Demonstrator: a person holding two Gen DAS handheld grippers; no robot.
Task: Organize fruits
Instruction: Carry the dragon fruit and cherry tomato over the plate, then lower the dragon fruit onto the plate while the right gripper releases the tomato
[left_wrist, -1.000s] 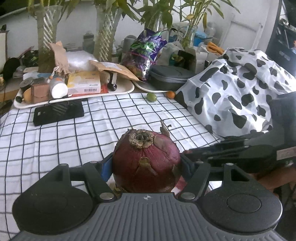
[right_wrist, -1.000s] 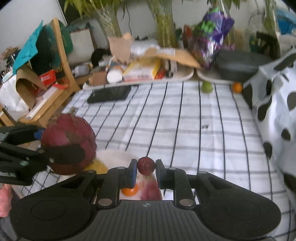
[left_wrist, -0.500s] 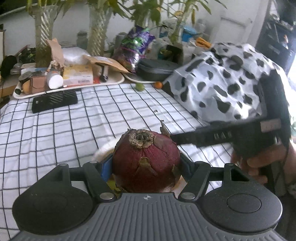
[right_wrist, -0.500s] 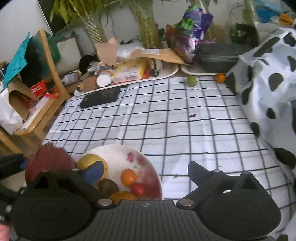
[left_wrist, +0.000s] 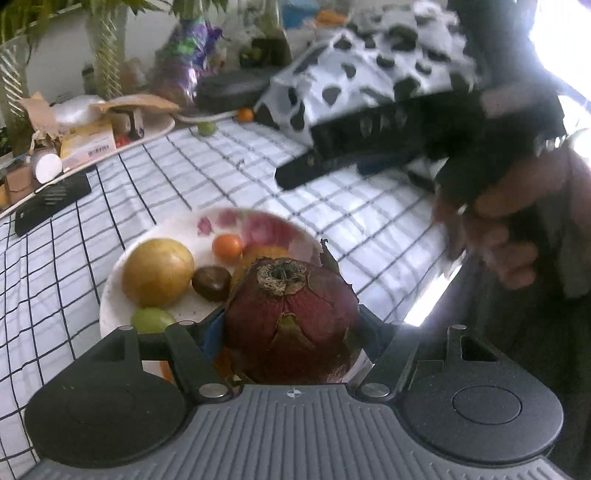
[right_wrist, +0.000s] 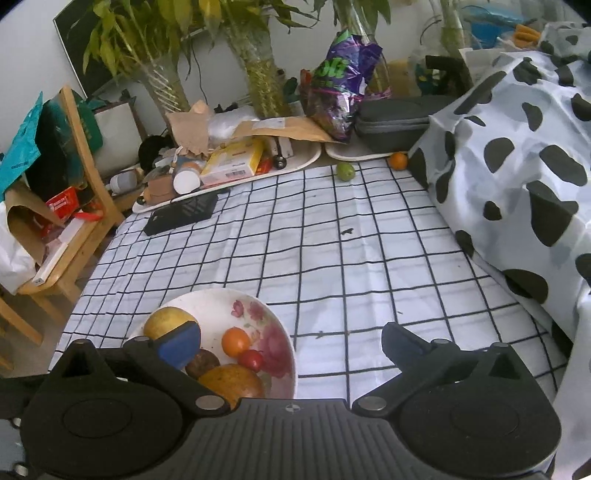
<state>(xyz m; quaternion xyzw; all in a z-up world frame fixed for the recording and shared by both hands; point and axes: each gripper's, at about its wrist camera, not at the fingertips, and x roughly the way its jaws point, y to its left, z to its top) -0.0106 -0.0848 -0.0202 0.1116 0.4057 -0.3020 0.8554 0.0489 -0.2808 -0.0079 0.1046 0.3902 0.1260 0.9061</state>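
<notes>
One second ago the right claw (right_wrist: 291, 345) was pinching a small red fruit (right_wrist: 250, 360) above the plate (right_wrist: 284, 354); now its fingers are spread wide with nothing between them, and that little fruit lies on the plate beside the small orange one (right_wrist: 235, 341). So that's one more fruit delivered, and the right side is free for another pick — there's a green fruit (right_wrist: 345, 171) and an orange fruit (right_wrist: 398, 160) waiting at the far edge of the checked tablecloth (right_wrist: 332, 240), near the cow-print cloth (right_wrist: 517, 147). Over to the left claw (left_wrist: 291, 332): it's clamped on the dragon fruit (left_wrist: 291, 321), scarred crown end facing away from the camera, and the view has swung from looking across the table to looking down at the plate (left_wrist: 110, 295), which has come into sight just past the fruit. The dragon fruit hangs over the near rim, above the big yellow fruit (left_wrist: 158, 272), the dark brown one (left_wrist: 211, 282) and a green one (left_wrist: 152, 319). In the left view the right claw (left_wrist: 291, 177) is blurred, held level and high on the right, well above the plate, with the person's hand (left_wrist: 495, 236) wrapped round its grip. My read: the dragon fruit goes down next, and room is tight.
</notes>
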